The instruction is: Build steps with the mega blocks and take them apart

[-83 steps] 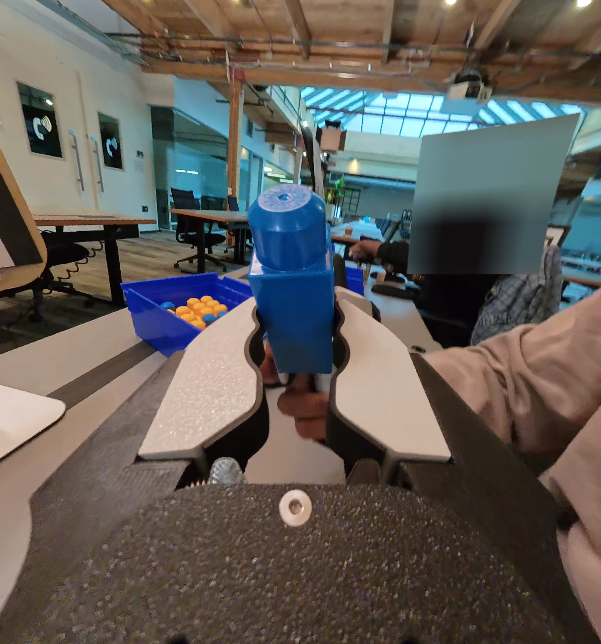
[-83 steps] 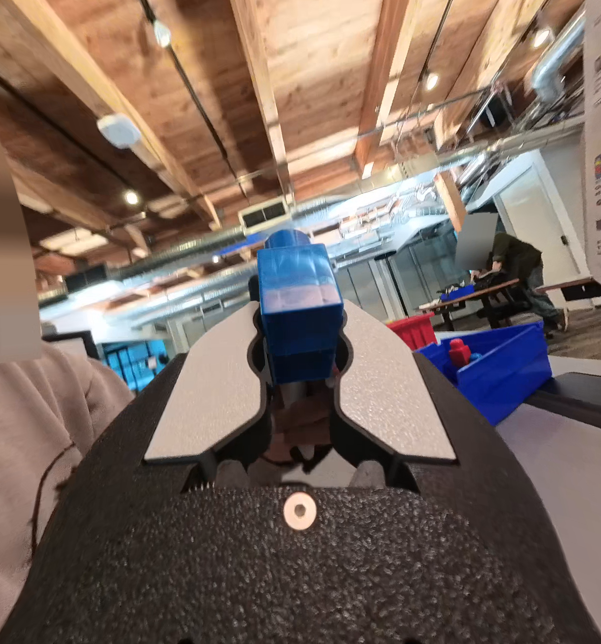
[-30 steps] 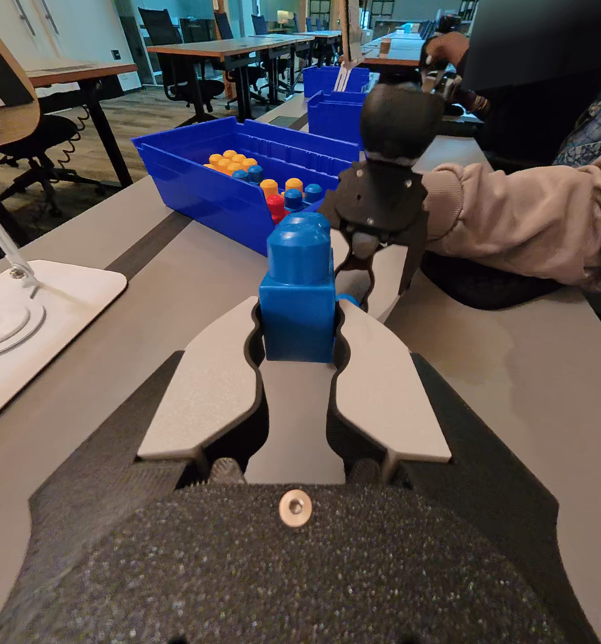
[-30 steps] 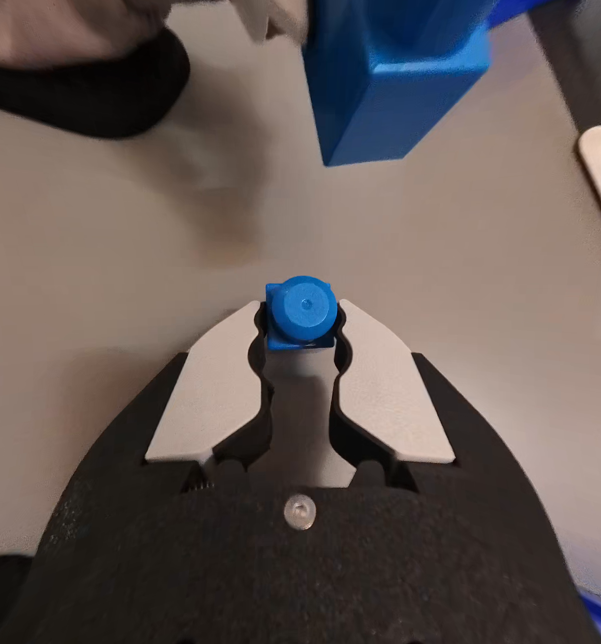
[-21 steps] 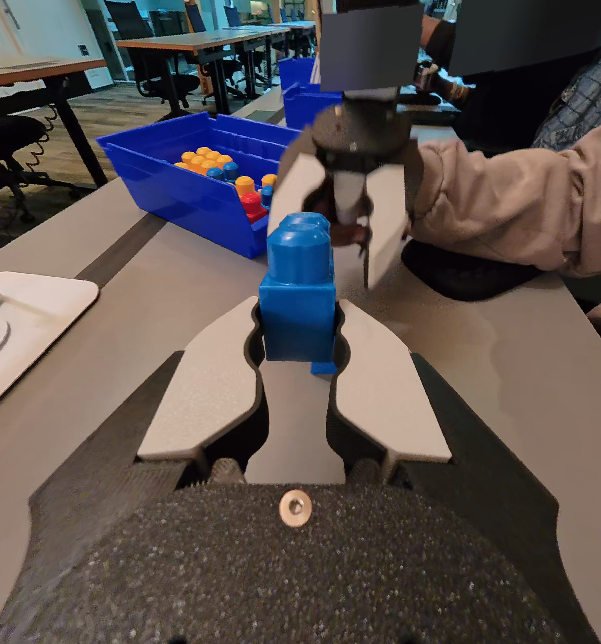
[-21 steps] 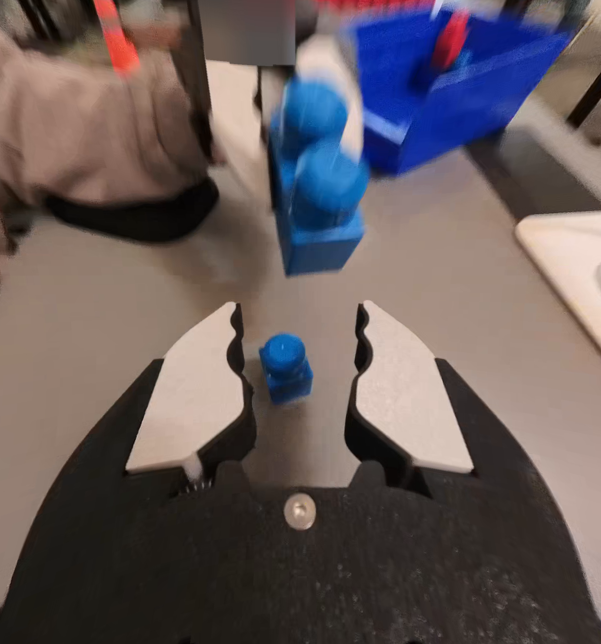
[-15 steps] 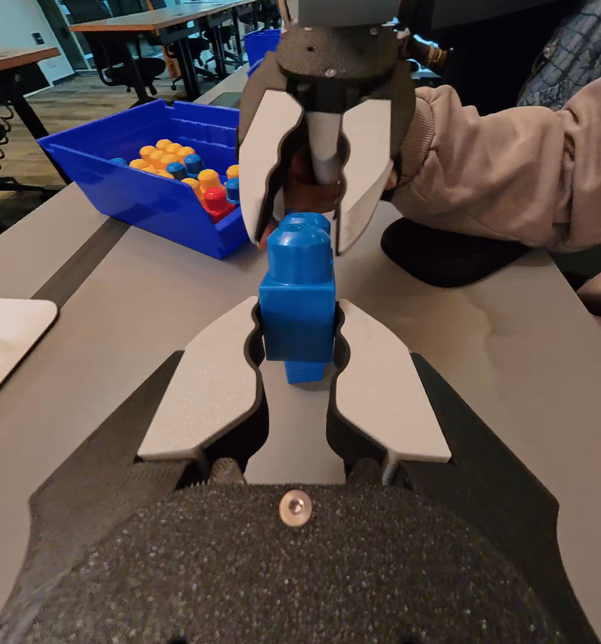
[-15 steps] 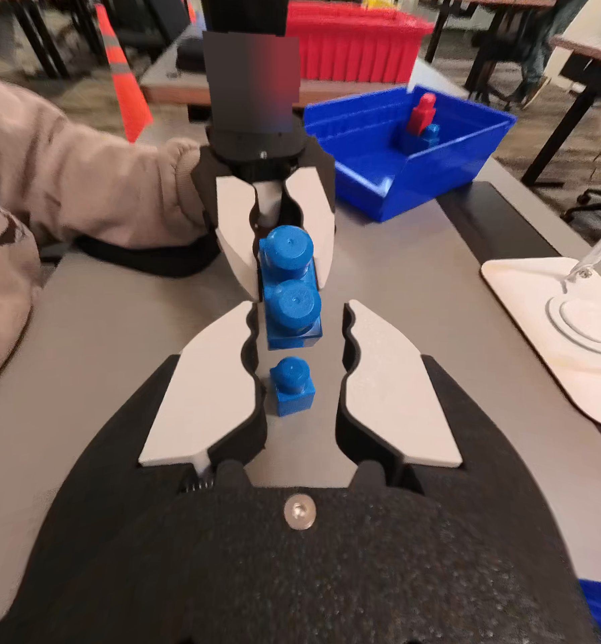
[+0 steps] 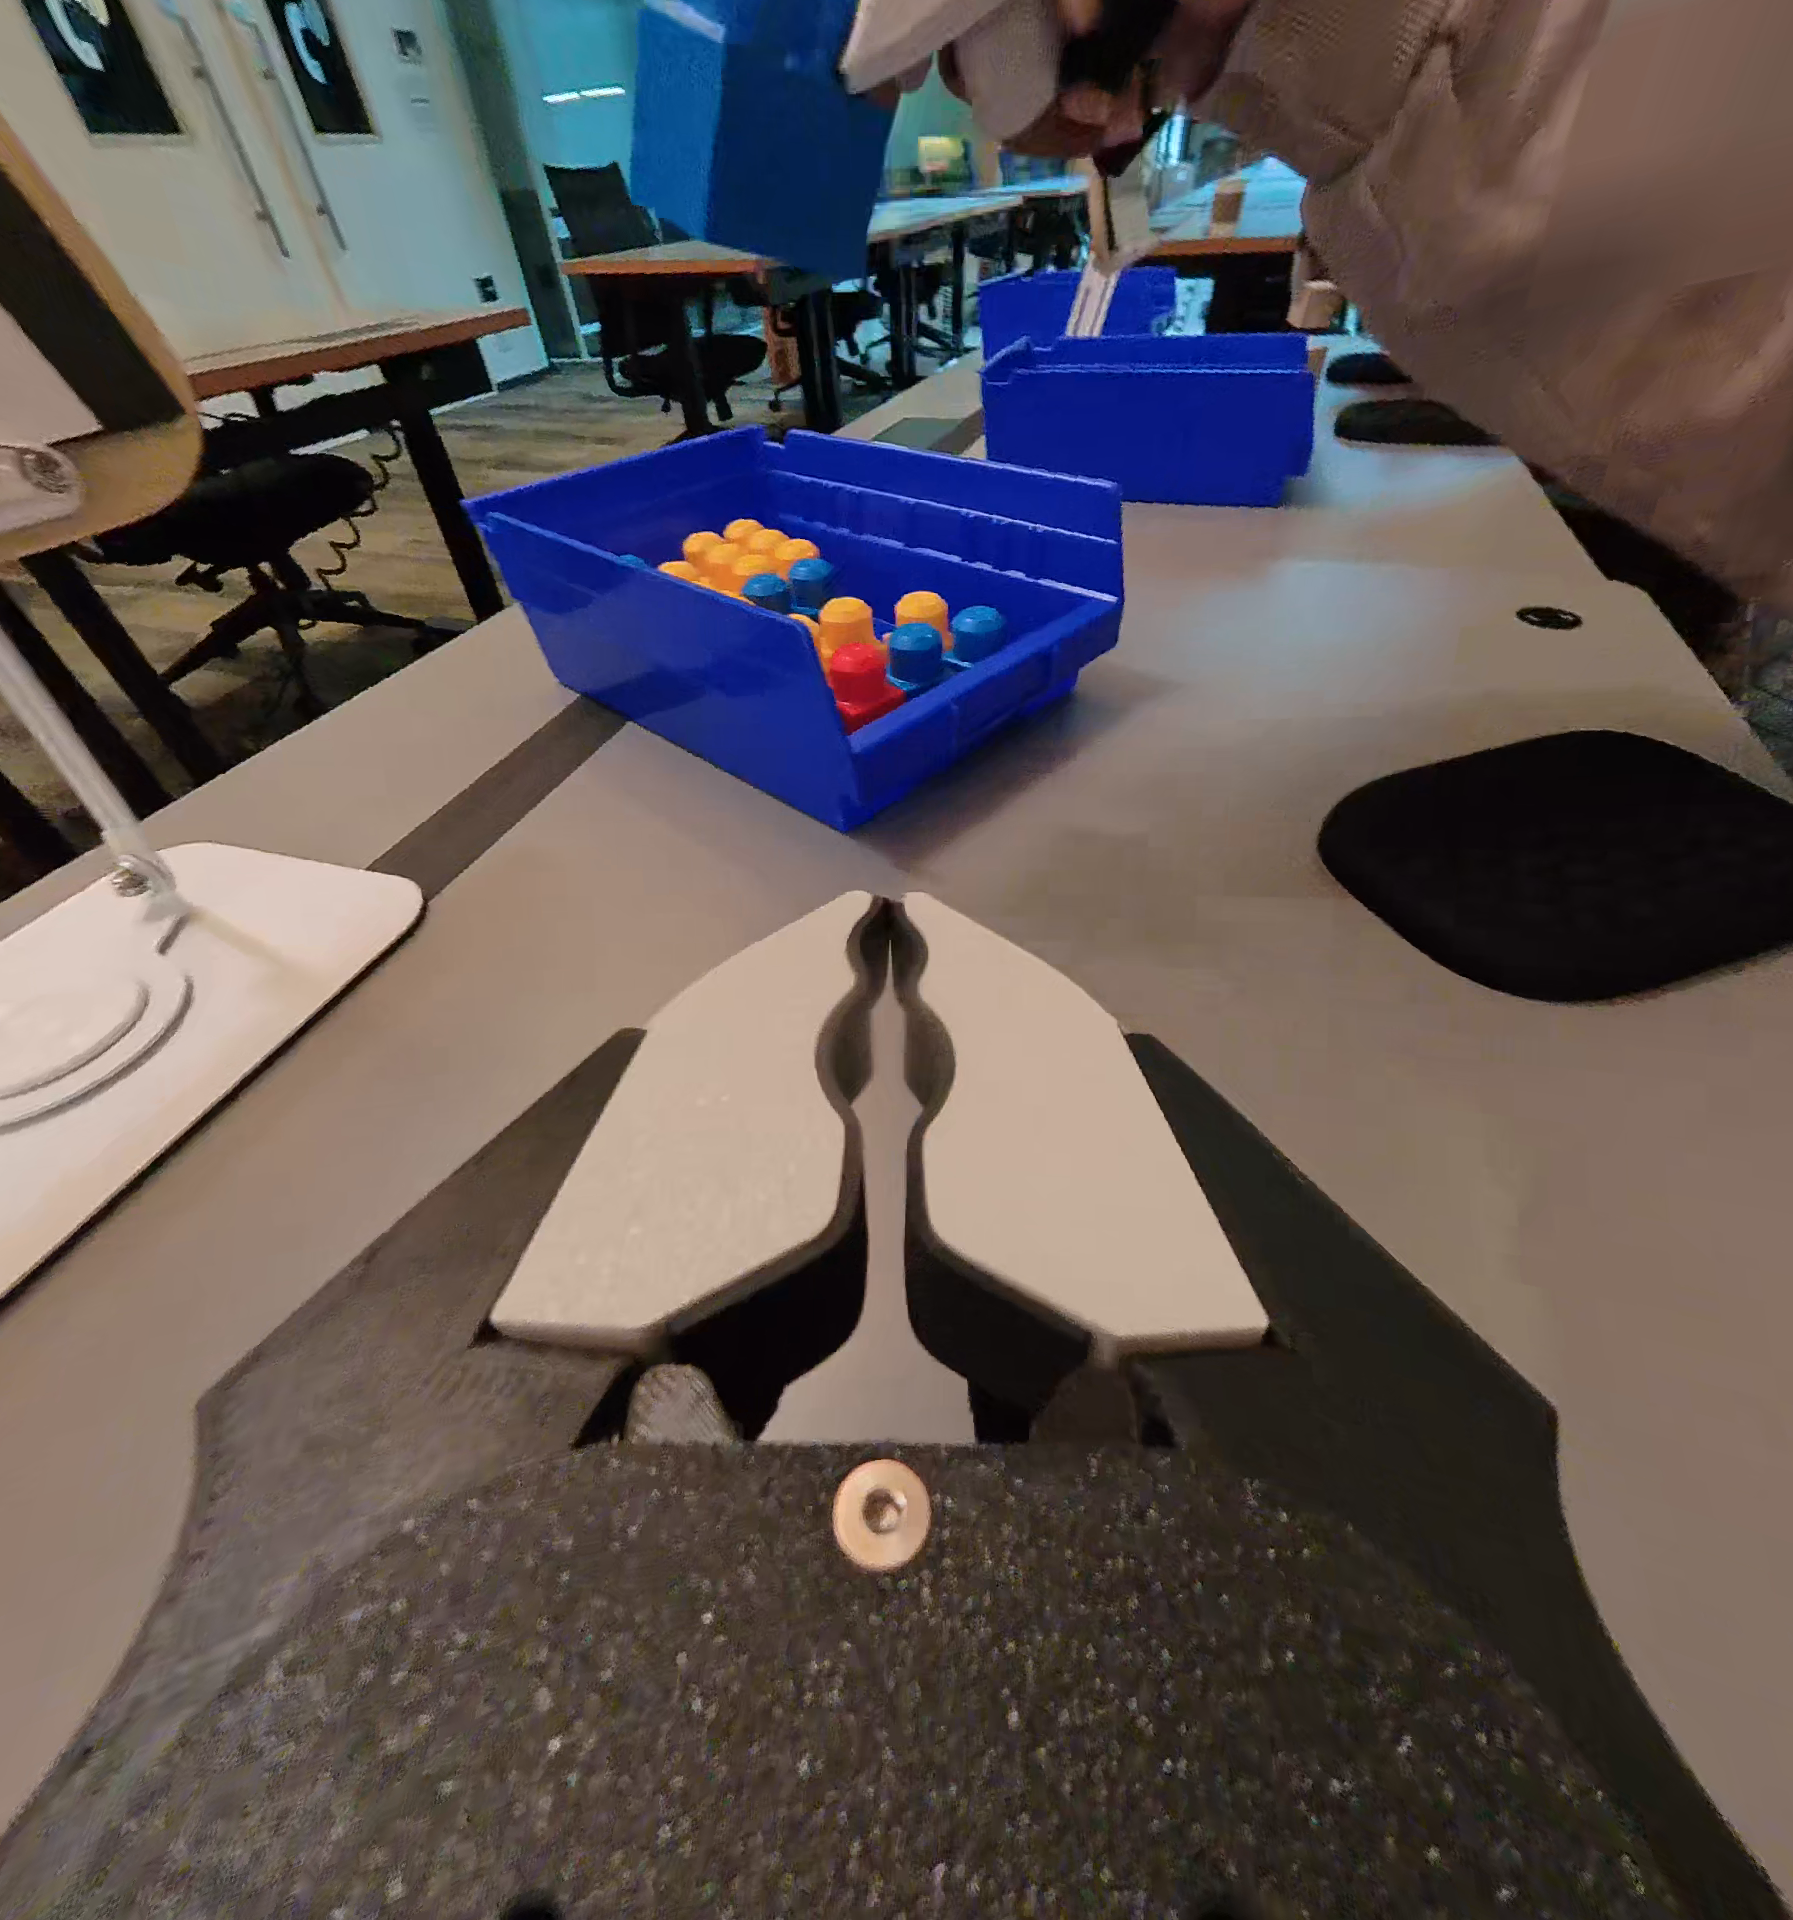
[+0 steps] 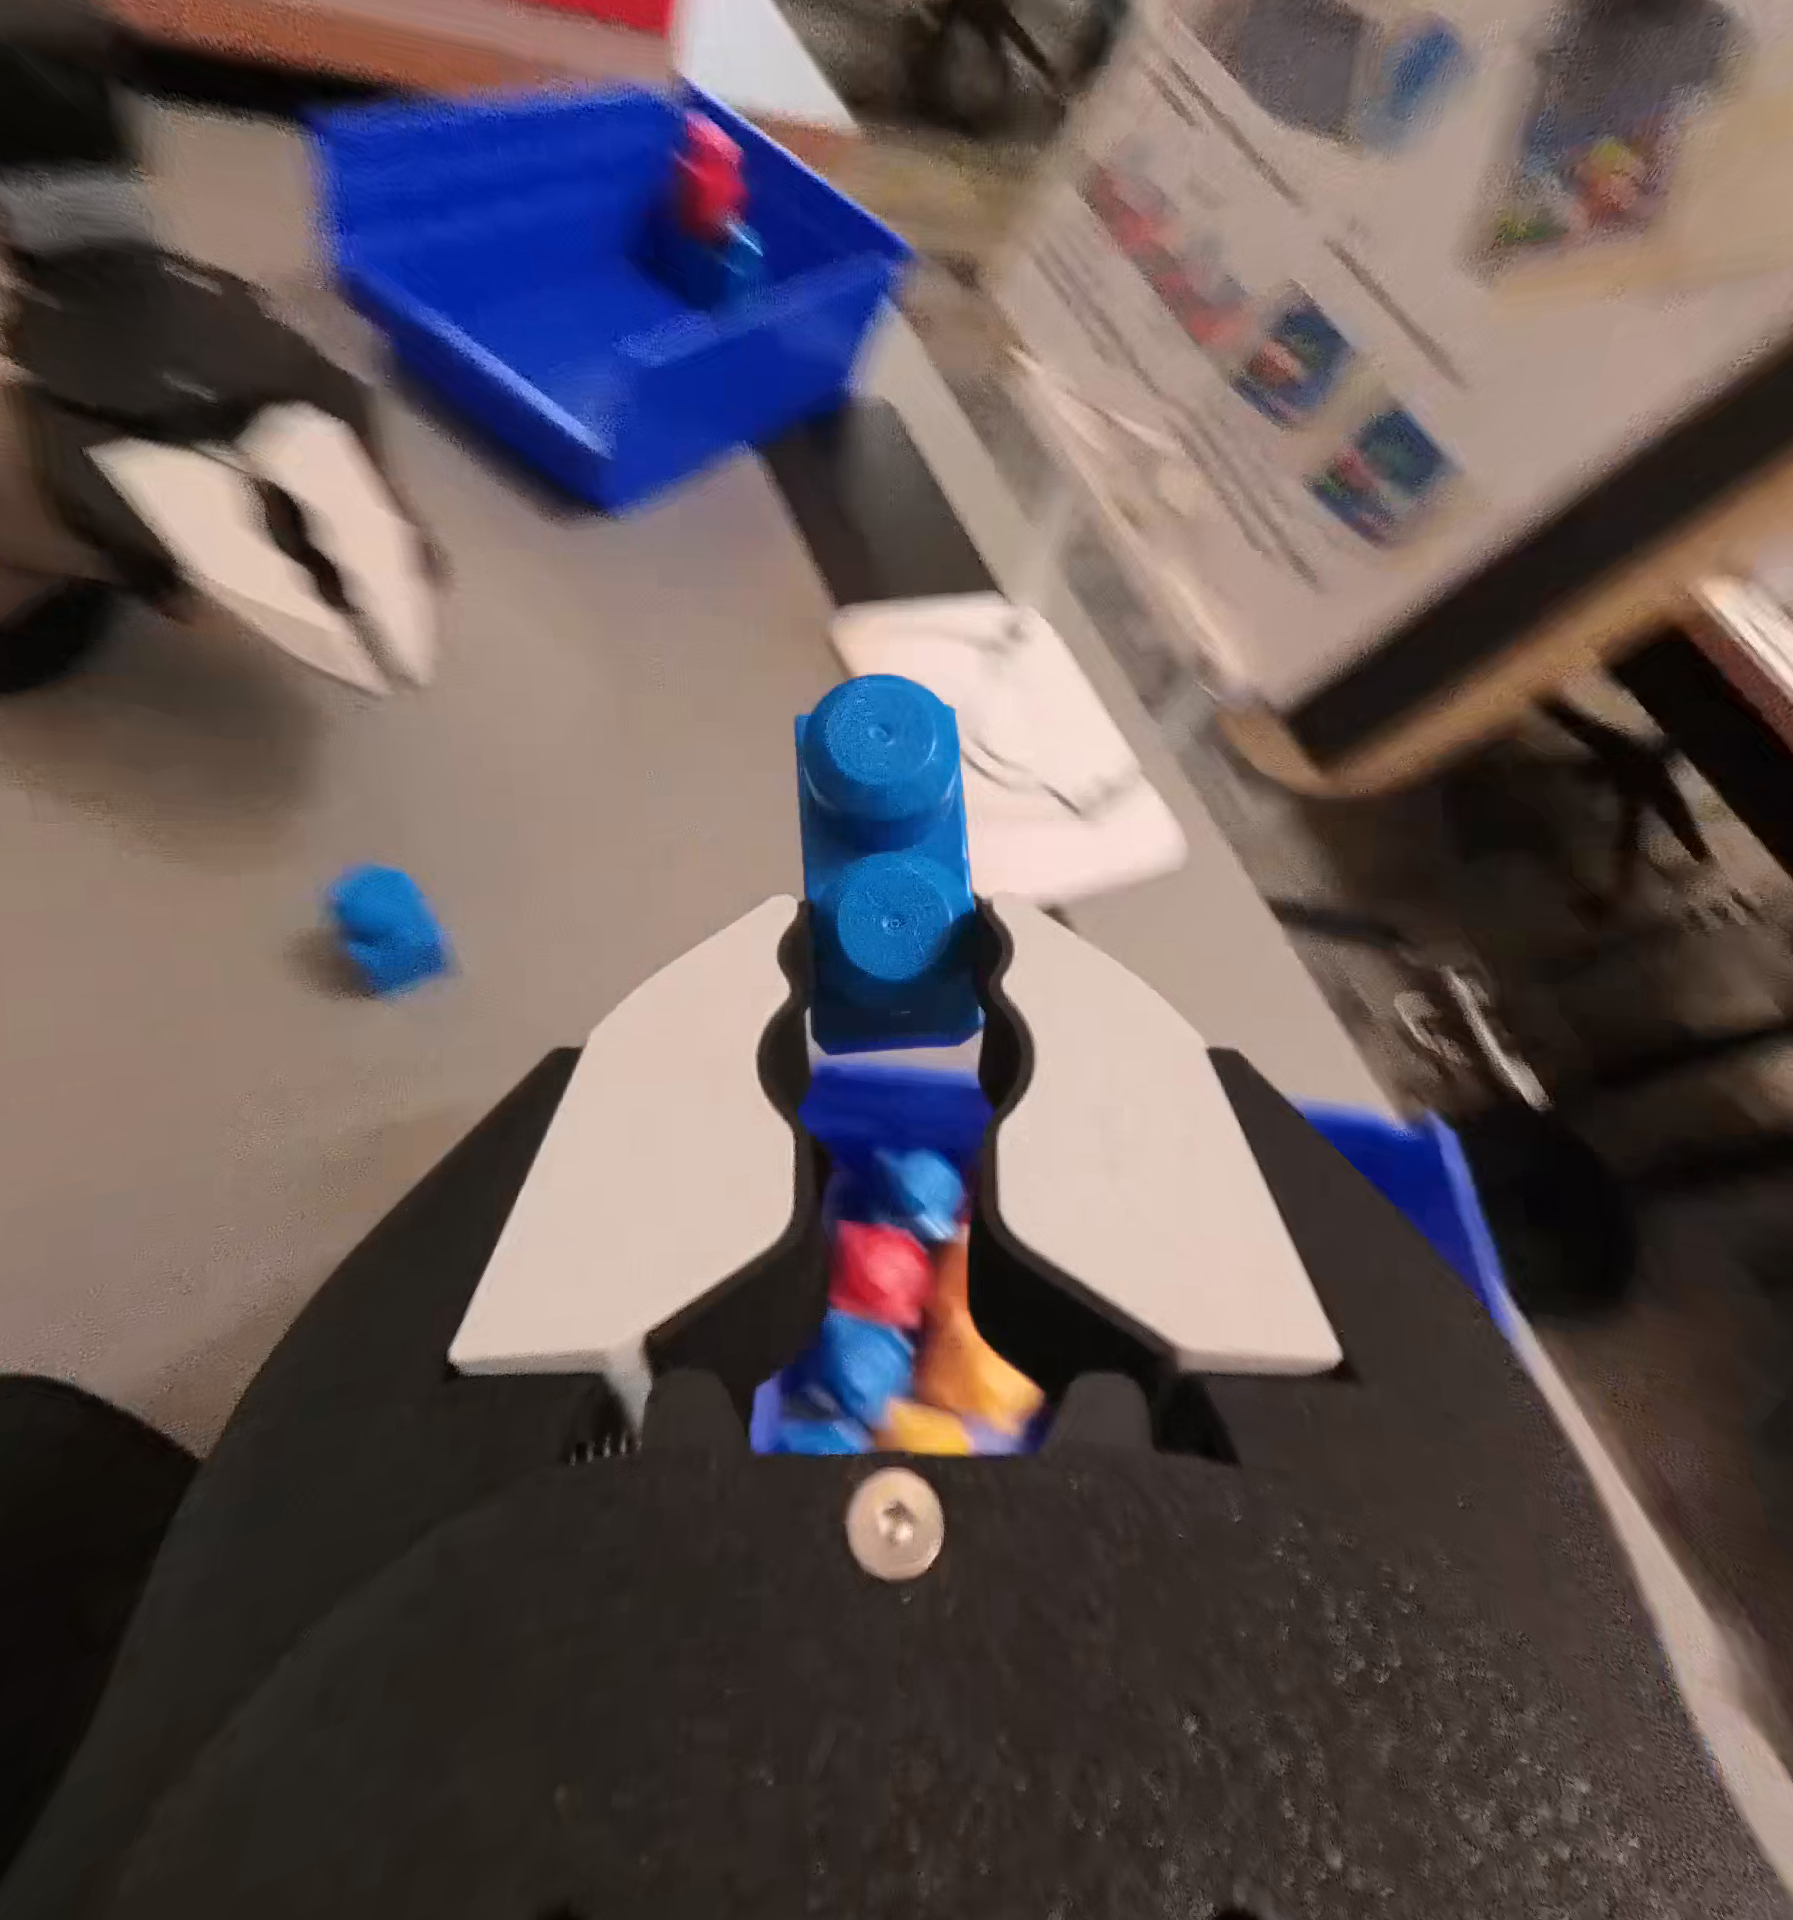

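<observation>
My right gripper (image 10: 887,914) is shut on a blue two-stud block (image 10: 881,769) and holds it in the air above a blue bin of mixed blocks (image 10: 892,1299). The same block (image 9: 757,135) shows at the top of the left wrist view. A small blue one-stud block (image 10: 388,945) lies alone on the grey table. My left gripper (image 9: 887,909) is shut and empty, low over the table; it also shows in the right wrist view (image 10: 279,551). The blue bin (image 9: 726,675) ahead of it holds orange, blue and red blocks.
A white lamp base (image 9: 92,1039) lies at the left, a black pad (image 9: 1598,862) at the right. A second blue bin (image 10: 559,343) holds a red and a blue block. More blue bins (image 9: 1141,436) stand farther back. A picture board (image 10: 1391,312) leans at the right. Across from one pair of fingers to the other is roughly 20 centimetres.
The left gripper let go of the two-stud block and closed empty. The right gripper released the small block onto the table, took the two-stud block and lifted it over the bin.
</observation>
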Available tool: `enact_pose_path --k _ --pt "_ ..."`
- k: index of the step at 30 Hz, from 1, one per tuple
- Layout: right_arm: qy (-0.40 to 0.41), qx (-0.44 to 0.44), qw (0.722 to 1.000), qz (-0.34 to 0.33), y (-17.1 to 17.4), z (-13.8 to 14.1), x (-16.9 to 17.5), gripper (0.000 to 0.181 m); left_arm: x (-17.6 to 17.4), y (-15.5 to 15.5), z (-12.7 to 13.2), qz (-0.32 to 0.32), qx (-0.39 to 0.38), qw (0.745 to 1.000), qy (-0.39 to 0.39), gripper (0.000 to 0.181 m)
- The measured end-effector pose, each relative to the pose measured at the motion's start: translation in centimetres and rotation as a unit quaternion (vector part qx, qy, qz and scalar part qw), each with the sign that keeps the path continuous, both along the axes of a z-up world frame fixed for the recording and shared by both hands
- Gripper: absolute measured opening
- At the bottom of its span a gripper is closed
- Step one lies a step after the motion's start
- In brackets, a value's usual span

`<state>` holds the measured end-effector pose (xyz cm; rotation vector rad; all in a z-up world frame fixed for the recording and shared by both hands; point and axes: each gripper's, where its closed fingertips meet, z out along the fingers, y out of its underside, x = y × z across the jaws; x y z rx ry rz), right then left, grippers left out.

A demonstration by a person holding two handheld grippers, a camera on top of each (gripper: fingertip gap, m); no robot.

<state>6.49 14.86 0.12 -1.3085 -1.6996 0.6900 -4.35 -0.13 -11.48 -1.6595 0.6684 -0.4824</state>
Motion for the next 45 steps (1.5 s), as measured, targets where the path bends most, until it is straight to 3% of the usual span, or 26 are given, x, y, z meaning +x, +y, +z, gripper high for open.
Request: enact_pose_path --k 3,5,10,13,17,28,31,35,39,43,45 --pt "-0.083 -0.001 0.99 -0.117 8.8 -0.9 4.0 0.029 -0.3 0.1 0.1 0.008 0.004 1.0 0.001 0.0" --pt "-0.143 -0.024 0.974 -0.175 12.6 -3.3 7.0 0.029 -0.3 0.1 0.0 0.008 0.005 1.0 0.009 0.0" --pt "-0.211 -0.09 0.907 -0.352 17.2 -9.6 12.7 0.029 -0.3 0.3 -0.8 0.012 -0.003 1.0 0.026 0.0" --pt "-0.198 -0.151 0.867 -0.432 16.9 -12.3 13.6 0.029 -0.3 0.6 -1.3 0.016 -0.011 1.0 0.02 0.0" --pt "-0.179 -0.173 0.816 -0.521 16.5 -13.6 13.5 0.029 -0.6 1.0 -2.0 0.03 -0.018 0.999 0.005 0.0" --pt "-0.14 -0.158 0.682 -0.7 14.9 -17.4 13.3 0.029 -1.5 0.9 -1.5 0.039 -0.008 0.999 -0.007 0.0" --pt "-0.12 -0.125 0.663 -0.728 15.3 -17.8 13.7 0.029 -2.1 0.8 -1.0 0.046 0.0 0.999 -0.009 0.0" --pt "-0.097 -0.144 0.643 -0.746 15.6 -17.8 13.7 0.029 -2.8 1.0 -1.0 0.052 -0.004 0.998 -0.016 0.0" --pt "-0.096 -0.158 0.642 -0.744 15.5 -18.3 13.8 0.032 -3.1 1.0 -1.1 0.054 -0.006 0.998 -0.011 0.0" --pt "-0.07 -0.159 0.664 -0.728 15.9 -16.6 12.8 0.042 -3.2 1.0 -1.2 0.055 -0.007 0.998 -0.007 0.0" --pt "-0.03 -0.123 0.713 -0.689 16.5 -13.1 10.6 0.042 -3.3 1.0 -1.2 0.058 -0.006 0.998 -0.005 0.0"
